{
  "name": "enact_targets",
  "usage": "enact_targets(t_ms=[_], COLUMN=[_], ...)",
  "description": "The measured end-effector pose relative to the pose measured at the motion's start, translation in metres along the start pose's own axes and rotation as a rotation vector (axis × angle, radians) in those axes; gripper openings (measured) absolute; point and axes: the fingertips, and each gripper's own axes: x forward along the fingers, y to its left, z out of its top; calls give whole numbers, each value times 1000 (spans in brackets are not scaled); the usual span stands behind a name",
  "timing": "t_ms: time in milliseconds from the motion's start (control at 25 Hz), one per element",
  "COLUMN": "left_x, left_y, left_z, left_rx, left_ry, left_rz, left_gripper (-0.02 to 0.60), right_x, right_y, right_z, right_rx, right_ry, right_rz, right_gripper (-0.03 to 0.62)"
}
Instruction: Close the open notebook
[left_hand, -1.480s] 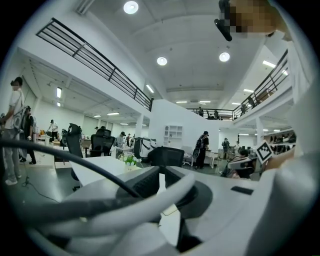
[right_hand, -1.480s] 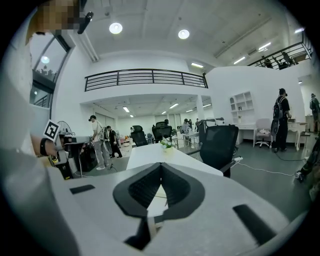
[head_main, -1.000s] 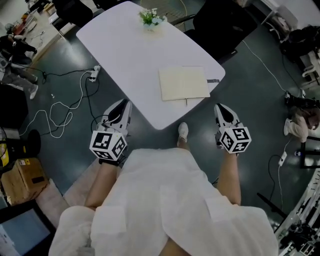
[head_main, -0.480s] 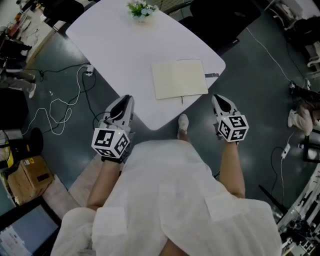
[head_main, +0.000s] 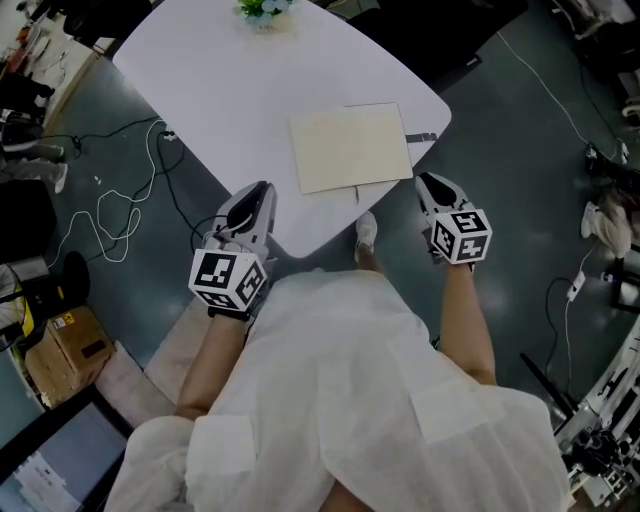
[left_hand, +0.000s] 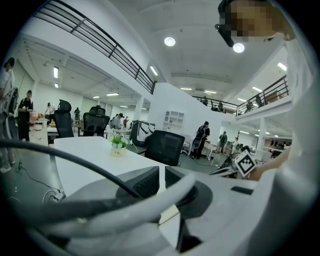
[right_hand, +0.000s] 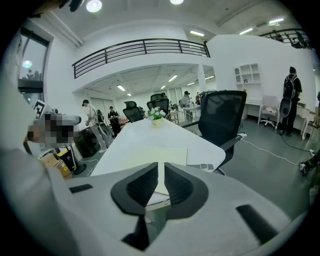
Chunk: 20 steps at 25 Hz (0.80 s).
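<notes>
Table (head_main: 230, 100) edge nearer than before; left tongs (head_main: 260, 190) slightly apart, right tongs (head_main: 428, 181) opening, both empty, closer to notebook (head_main: 350, 148).

Right gripper (head_main: 429, 182) nearer notebook (head_main: 350, 147), opening, empty

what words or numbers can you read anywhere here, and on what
No text can be read here.
notebook: open pages blank.
cardboard box: yellow label, too small to read.
screen: too blurred to read.
marker cubes: black and white square patterns only, no words.
</notes>
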Motion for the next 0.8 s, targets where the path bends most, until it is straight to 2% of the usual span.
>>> enact_targets(t_ms=[800], left_x=[56], left_y=[-21], left_z=[-15], left_rx=[-11], left_ry=[65], left_rz=[-71], left_gripper=[31], right_x=[54], right_y=[-34], right_z=[-62], right_rx=[55], right_ry=[209], right_rz=[16], right_gripper=[73])
